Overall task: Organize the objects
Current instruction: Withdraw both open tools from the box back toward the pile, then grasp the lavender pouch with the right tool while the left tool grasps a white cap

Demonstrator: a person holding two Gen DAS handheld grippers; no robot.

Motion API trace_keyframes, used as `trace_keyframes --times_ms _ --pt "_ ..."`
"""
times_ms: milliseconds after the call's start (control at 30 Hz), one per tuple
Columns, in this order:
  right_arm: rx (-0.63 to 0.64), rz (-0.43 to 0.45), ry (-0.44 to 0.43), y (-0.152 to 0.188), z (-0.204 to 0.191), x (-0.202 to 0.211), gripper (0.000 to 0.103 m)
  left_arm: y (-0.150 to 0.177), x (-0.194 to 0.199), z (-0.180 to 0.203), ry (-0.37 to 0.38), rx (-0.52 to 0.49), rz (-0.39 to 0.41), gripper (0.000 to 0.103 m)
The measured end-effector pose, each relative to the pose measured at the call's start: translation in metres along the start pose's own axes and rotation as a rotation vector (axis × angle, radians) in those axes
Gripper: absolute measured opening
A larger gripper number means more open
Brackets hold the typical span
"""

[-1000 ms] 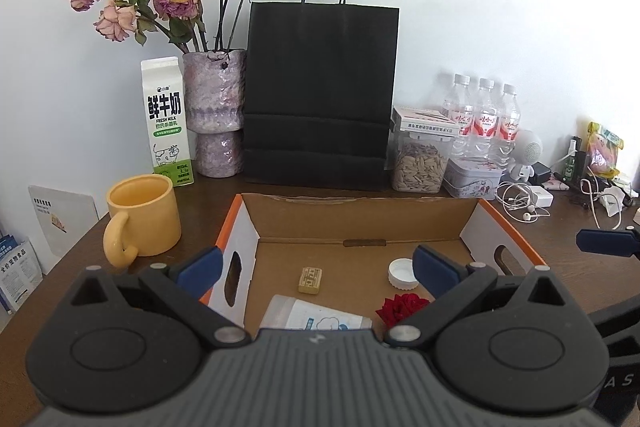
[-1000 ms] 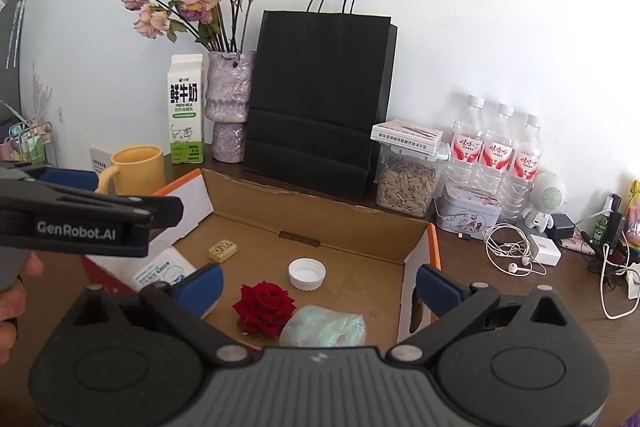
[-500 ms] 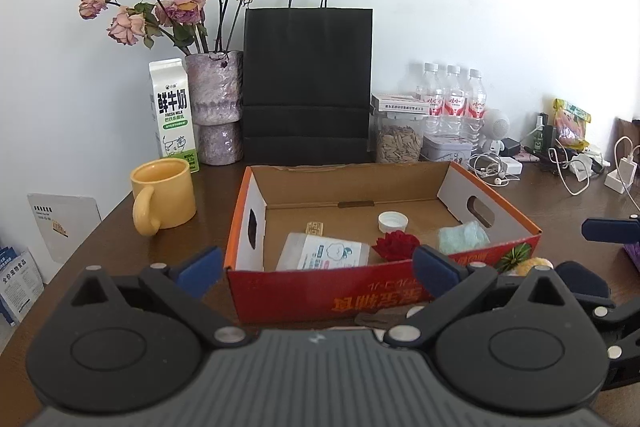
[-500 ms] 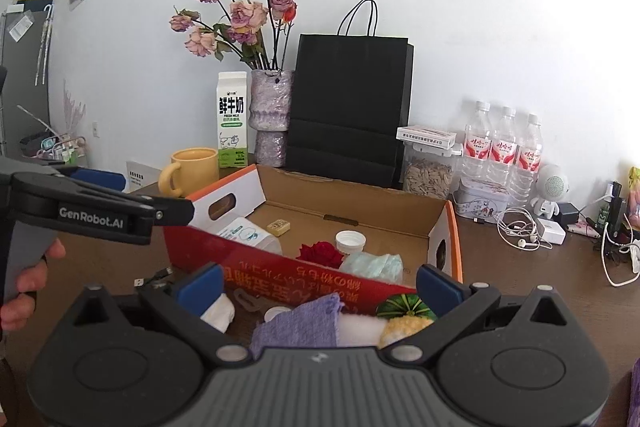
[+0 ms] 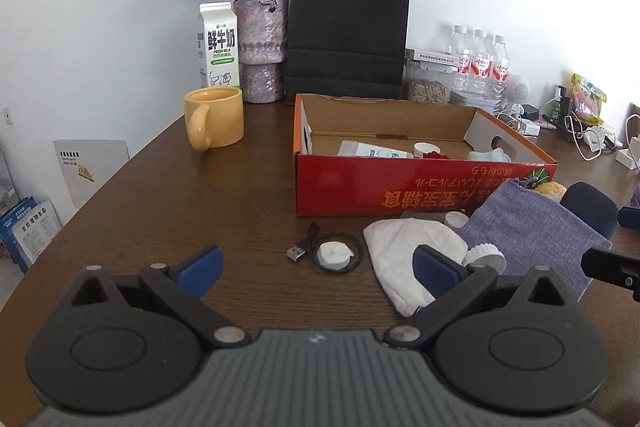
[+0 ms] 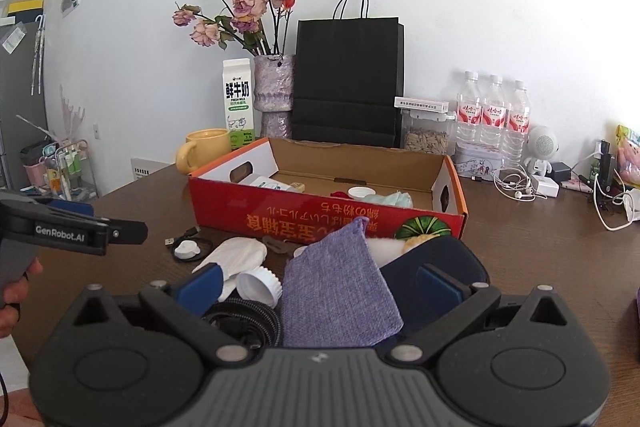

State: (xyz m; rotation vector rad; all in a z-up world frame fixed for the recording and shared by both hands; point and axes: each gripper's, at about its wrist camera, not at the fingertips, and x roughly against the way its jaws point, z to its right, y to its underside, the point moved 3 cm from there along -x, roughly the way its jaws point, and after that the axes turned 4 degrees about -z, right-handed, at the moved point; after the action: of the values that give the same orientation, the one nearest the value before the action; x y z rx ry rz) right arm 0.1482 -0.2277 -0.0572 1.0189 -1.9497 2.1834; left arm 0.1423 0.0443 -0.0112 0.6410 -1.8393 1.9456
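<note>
Clutter on a brown table (image 5: 248,195), seen along two hand-held grippers. Left gripper (image 5: 318,267): jaws spread wide, nothing between them, hovering above the tabletop. Just ahead of its jaws lies a small white round charger puck (image 5: 335,254) ringed by its black cable, whose USB plug (image 5: 298,253) points toward the left finger. A crumpled white cloth (image 5: 412,255) lies against the inner side of the right finger, and a purple knitted cloth (image 5: 532,227) spreads beyond that finger, to its outer side. Farther ahead stands the red cardboard box (image 5: 400,183), open on top; inside it are a white packet (image 5: 372,149), a white cap (image 5: 426,148), a red rose (image 5: 436,155) and a pale blue bundle (image 5: 490,155). Right gripper (image 6: 320,285): jaws likewise wide apart and gripping nothing. Between them lie the purple knitted cloth (image 6: 336,291), a ribbed white lid (image 6: 258,285) near the left finger, and a coiled black cable (image 6: 244,319) close to the gripper body; a dark blue object (image 6: 440,259), possibly a pouch, sits behind the right finger. Ahead of these jaws the red cardboard box (image 6: 320,219) stands again, and the left gripper (image 6: 80,231) enters from the left. Behind the box: yellow mug (image 5: 214,123), milk carton (image 5: 219,47), vase of dried roses (image 5: 262,47), black paper bag (image 5: 348,31).
</note>
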Motion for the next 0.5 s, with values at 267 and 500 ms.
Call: trace_keyframes --times_ms 267,500 --pt "0.004 -0.032 -0.013 0.018 -0.014 0.009 0.103 0.016 0.016 -0.004 0.010 0.005 -0.014 0.103" --pt "0.002 -0.039 -0.013 0.026 -0.017 0.017 0.103 0.025 0.019 -0.002 0.012 -0.002 -0.030 0.103"
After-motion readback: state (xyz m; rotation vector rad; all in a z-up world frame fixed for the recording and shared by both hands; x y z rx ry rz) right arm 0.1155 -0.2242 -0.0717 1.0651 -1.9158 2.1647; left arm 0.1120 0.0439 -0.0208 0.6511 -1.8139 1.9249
